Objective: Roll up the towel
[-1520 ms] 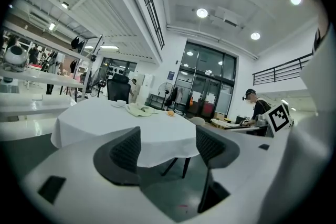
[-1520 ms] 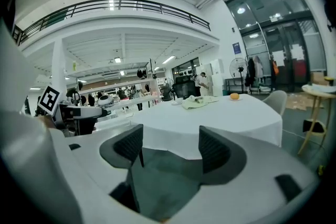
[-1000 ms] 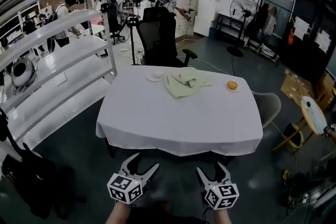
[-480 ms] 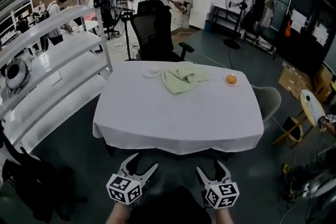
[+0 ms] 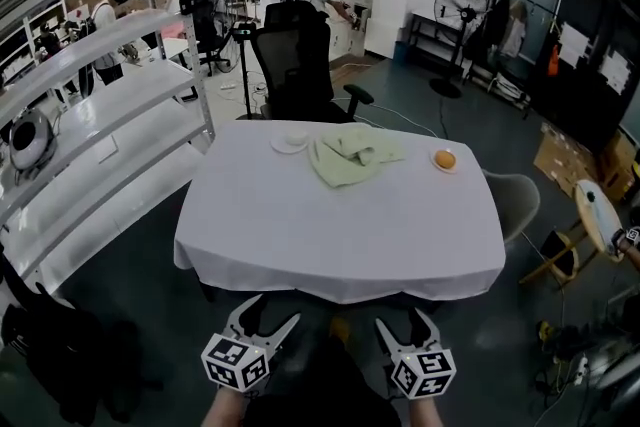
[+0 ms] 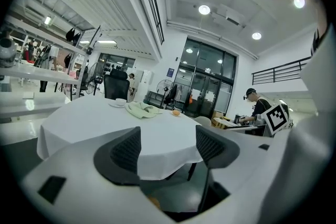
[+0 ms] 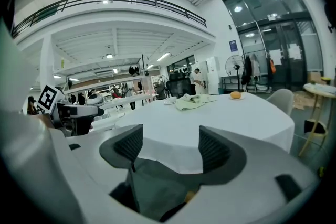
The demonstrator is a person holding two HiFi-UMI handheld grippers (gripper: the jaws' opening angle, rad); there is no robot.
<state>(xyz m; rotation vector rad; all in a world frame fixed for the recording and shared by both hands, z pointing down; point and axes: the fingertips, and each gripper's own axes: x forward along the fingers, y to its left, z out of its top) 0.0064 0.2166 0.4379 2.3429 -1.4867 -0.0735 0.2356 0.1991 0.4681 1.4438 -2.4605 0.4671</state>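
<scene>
Pale-green crumpled towel [image 5: 352, 155], unrolled

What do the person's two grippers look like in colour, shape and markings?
Both the left gripper and the right gripper have a pale grey forked body, two jaws lined with dark ribbed pads, and a white cube bearing black square markers.

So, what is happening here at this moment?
A person stands a little short of a table covered with a white cloth, holding one gripper in each hand. The left gripper and the right gripper are both open and empty, held low in front of the table's near edge. The pale green towel lies crumpled on the far side, between a small white dish and an orange. Nothing touches the towel, so the rolling has not yet begun.
</scene>
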